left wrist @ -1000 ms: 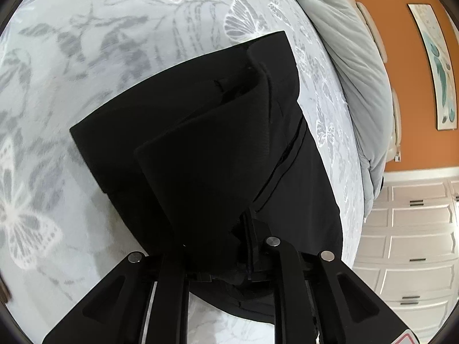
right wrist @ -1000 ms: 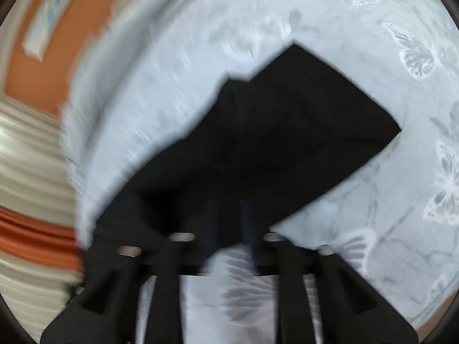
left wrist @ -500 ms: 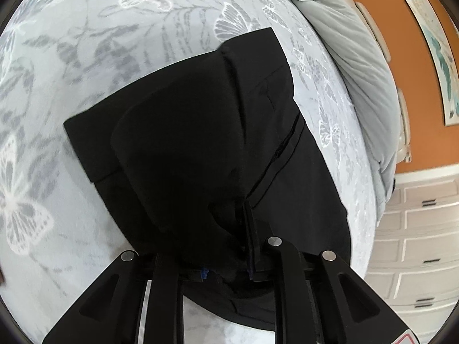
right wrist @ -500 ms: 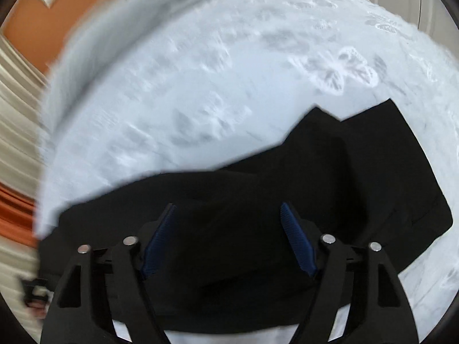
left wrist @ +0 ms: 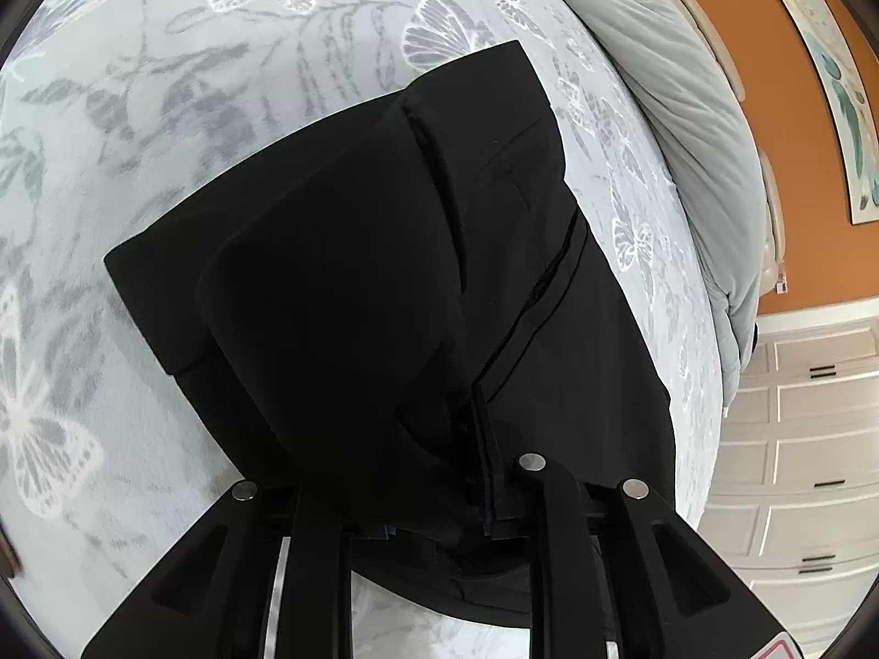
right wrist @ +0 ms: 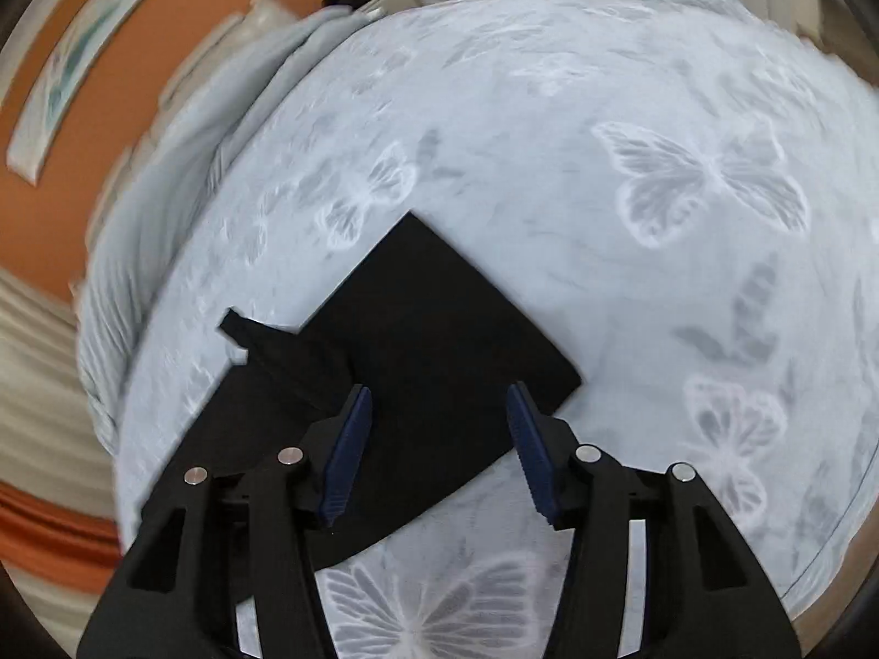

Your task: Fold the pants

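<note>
So the black pants (left wrist: 384, 274) are lying on the bed (left wrist: 165, 110), on the butterfly blanket, and they're down to a pretty compact stack now. A second ago the top layer was still puffed up in a hump with a loose flap sticking up near the far end; now it's draped flatter over the layer below, with the waistband edge showing on the right side.

The left claw (left wrist: 428, 494) is still pinching the near edge of the fabric. Its fingers are close together with cloth bunched between them, though they're easing apart a bit, so it looks like a release is starting.

The right claw (right wrist: 434, 450) is the big change. It was buried in the pants half a second ago; now it has backed off to the near right corner of the stack, its blue pads (right wrist: 349, 450) standing apart and widening, nothing pinched between them, just hovering over the fabric.

Best guess: this fold has landed, and what's left is letting go and maybe smoothing the far left flap (right wrist: 241, 329).
</note>
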{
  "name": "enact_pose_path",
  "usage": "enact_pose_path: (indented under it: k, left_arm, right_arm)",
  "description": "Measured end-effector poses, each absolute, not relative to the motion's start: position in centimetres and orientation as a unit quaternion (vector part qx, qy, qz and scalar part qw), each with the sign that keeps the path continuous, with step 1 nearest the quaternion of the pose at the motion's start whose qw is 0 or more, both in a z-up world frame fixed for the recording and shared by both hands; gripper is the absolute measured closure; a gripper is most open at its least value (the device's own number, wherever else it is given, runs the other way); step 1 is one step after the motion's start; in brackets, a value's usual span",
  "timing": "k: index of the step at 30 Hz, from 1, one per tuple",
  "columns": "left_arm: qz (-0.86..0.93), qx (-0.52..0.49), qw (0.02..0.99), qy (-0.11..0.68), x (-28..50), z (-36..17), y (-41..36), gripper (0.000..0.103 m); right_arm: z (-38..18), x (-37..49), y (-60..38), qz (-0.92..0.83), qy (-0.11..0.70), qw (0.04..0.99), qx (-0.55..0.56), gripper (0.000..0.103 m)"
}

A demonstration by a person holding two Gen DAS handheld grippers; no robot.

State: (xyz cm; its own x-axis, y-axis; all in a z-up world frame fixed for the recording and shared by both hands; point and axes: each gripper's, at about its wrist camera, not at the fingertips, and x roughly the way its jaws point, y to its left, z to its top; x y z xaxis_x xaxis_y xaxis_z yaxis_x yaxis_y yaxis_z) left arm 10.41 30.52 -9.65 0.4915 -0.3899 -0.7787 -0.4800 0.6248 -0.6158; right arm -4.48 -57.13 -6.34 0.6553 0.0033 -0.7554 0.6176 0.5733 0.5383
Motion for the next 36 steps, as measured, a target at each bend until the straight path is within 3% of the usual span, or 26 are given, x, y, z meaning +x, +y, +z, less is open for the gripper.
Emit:
enact_pose_path:
  k: [2,4,8,9,12,15,17,22,26,29,30,32,33,34,36]
  left_arm:
    - [0.038,-0.441,0.745,0.5,10.1,-9.7,30.5,0.085]
    - [0.044,-0.444,0.744,0.497,9.9,-9.7,30.4,0.085]
    - [0.052,-0.439,0.749,0.493,9.9,-9.6,30.0,0.084]
    - [0.052,-0.439,0.75,0.492,9.9,-9.6,29.9,0.084]
    - [0.044,-0.437,0.75,0.494,10.1,-9.7,30.0,0.083]
    - [0.031,-0.441,0.747,0.497,10.1,-9.9,30.3,0.083]
    - [0.023,-0.447,0.743,0.498,10.2,-10.0,30.7,0.083]
    - [0.009,-0.464,0.73,0.502,10.2,-10.5,31.4,0.083]
    - [-0.002,-0.483,0.718,0.501,9.9,-10.6,31.7,0.077]
    - [-0.022,-0.5,0.709,0.496,9.4,-10.6,31.9,0.069]
    - [-0.026,-0.501,0.708,0.496,9.5,-10.4,31.9,0.069]
    - [-0.037,-0.495,0.712,0.496,9.5,-10.3,31.8,0.076]
    - [-0.044,-0.486,0.718,0.496,9.6,-10.1,31.6,0.097]
    - [-0.051,-0.476,0.727,0.492,9.6,-9.6,31.5,0.1]
    - [-0.082,-0.473,0.749,0.456,9.6,-7.6,31.3,0.1]
  right_arm:
    - [-4.4,-4.4,-56.2,-0.157,0.344,0.833,0.404,0.05]
    - [-2.8,-3.1,-54.4,-0.131,0.332,0.862,0.36,0.029]
    - [-3.5,2.7,-51.2,-0.115,0.372,0.88,0.272,0.028]
    - [-4.4,4.4,-50.7,-0.118,0.386,0.877,0.262,0.034]
    - [-7.0,7.5,-50.0,-0.089,0.42,0.857,0.287,0.102]
    - [0.3,2.8,-51.5,-0.085,0.274,0.902,0.323,0.103]
    - [2.2,-0.3,-52.8,-0.092,0.232,0.905,0.343,0.103]
    - [-8.0,-3.2,-56.7,-0.182,0.383,0.815,0.395,0.102]
    - [-8.7,-3.4,-56.5,-0.17,0.402,0.808,0.395,0.097]
    - [-8.4,-3.3,-57.1,-0.16,0.385,0.805,0.421,0.085]
    - [-8.6,-3.5,-57.3,-0.161,0.381,0.802,0.43,0.069]
    - [-9.1,-2.5,-56.8,-0.163,0.384,0.805,0.423,0.073]
    - [-8.8,-2.4,-56.6,-0.169,0.388,0.81,0.405,0.085]
    - [-8.3,-1.2,-56.3,-0.172,0.383,0.816,0.397,0.094]
    - [-7.1,0.1,-55.3,-0.165,0.351,0.833,0.394,0.098]
